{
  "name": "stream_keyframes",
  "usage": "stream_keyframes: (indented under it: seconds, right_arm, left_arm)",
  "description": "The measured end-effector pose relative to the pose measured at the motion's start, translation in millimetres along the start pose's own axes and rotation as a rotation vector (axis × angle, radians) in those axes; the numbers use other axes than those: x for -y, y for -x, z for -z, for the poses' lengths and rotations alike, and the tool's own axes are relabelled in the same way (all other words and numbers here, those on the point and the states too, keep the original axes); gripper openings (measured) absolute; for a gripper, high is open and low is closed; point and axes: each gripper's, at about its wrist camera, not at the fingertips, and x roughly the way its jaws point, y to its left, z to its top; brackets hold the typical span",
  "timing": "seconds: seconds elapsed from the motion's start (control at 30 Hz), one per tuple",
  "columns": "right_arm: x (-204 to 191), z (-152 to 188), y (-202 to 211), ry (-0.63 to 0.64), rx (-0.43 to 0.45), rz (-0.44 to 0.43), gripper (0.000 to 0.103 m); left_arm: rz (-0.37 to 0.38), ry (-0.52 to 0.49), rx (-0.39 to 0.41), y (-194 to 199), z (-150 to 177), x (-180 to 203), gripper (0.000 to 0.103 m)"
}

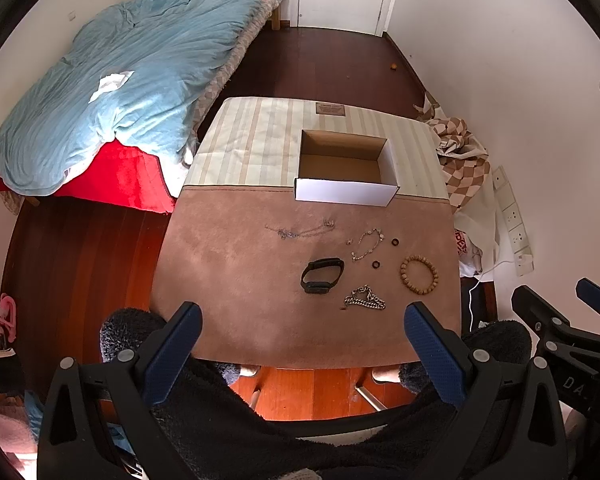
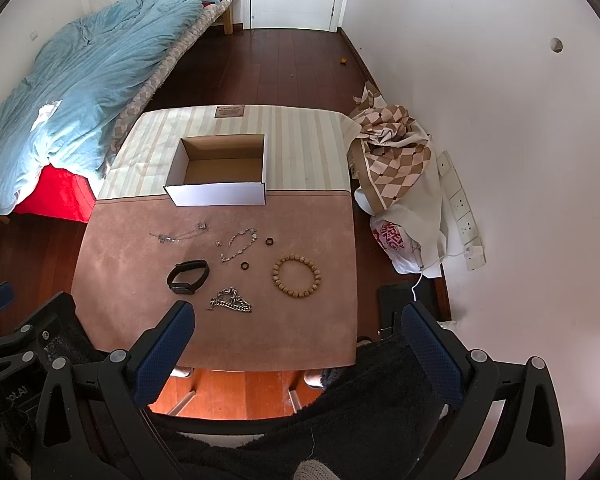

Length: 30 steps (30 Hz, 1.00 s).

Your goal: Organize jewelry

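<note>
Both sets of jaws stand wide and empty, the left gripper (image 1: 302, 334) and right gripper (image 2: 298, 334) hanging over the near edge of the surface (image 2: 116, 280), so nothing looks packed yet. The first pick probably comes next: the heavy silver chain (image 2: 231, 301) lies nearest, a limp heap needing a low pinch. Beyond it lie a rubbery black band (image 2: 188, 277), a ring of wooden beads (image 2: 297, 277) toward the right edge, fine chains, and two small dark rings. The open cardboard box (image 2: 216, 194) waits toward the far edge.
</note>
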Motion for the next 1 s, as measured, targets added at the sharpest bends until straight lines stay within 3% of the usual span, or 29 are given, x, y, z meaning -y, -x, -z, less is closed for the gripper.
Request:
stream_keyframes:
  seconds: [1.0]
  right_arm:
    - [5,-5,0,-0.007,0.013,-0.001,0.103]
  left_arm:
    - [0.001,0.009,0.013,5,-6,-5,0.103]
